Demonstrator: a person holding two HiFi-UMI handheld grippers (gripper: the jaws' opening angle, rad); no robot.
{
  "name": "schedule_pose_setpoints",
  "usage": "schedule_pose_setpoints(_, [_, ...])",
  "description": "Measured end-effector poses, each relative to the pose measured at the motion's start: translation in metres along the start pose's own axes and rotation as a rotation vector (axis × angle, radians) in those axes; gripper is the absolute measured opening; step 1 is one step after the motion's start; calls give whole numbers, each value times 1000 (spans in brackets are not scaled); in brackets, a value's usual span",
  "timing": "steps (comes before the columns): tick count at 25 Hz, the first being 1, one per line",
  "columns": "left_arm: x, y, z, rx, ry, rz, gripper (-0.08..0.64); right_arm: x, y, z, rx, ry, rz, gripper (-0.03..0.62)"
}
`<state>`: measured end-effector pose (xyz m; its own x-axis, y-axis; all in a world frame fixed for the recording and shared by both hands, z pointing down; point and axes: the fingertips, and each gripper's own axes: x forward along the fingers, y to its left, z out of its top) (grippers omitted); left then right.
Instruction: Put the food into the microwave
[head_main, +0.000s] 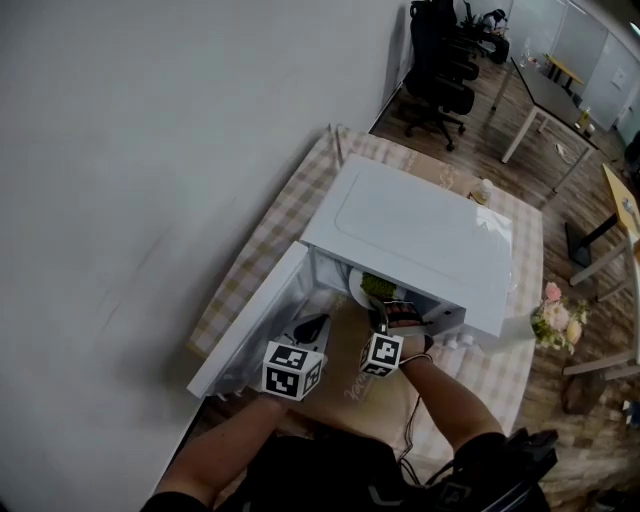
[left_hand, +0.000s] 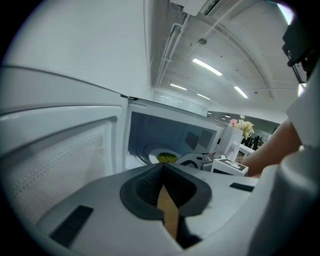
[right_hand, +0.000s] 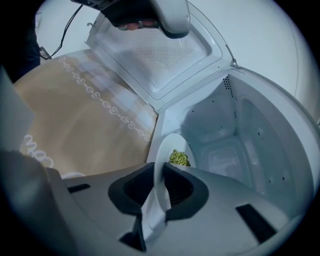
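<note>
R gripper (right_hand: 161, 169) pinches plate (right_hand: 167, 145) rim, food (right_hand: 179, 158) just ahead inside microwave (right_hand: 250, 125); L gripper (left_hand: 163, 167) closed.

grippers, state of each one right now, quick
Left gripper: shut, holding nothing.
Right gripper: shut on the rim of the plate of green food.

Office, swivel chairs (head_main: 440, 60), long desks (head_main: 545, 92)

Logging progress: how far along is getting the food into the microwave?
Done: the microwave door stands open. In hand: the right gripper is shut on the plate, with the green food at the cavity's mouth; the left gripper is shut, empty. Left: set the plate down inside and let go.
</note>
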<state>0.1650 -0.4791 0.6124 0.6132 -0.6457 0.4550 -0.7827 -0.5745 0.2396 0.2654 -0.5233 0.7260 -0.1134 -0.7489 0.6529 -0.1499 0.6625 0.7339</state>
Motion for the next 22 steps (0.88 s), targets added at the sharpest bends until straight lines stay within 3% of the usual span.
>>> schedule_pose_setpoints(6, [0,-3,-2,0,4,-11,9,-5,1,3,-8,-5,16,117])
schedule_pose_setpoints(10, [-1,-6,-1,-31,-5,-25,9,-17,-4,12,8,-53,-17,121])
schedule_pose_setpoints(16, [0,-9,-3,-24,2,-31,9,-17,-1,13,25,-73,-18,37])
schedule_pose_setpoints(22, [-3,-6,-4,-12,4,-20,9,-5,-6,13,94,-58,21,37])
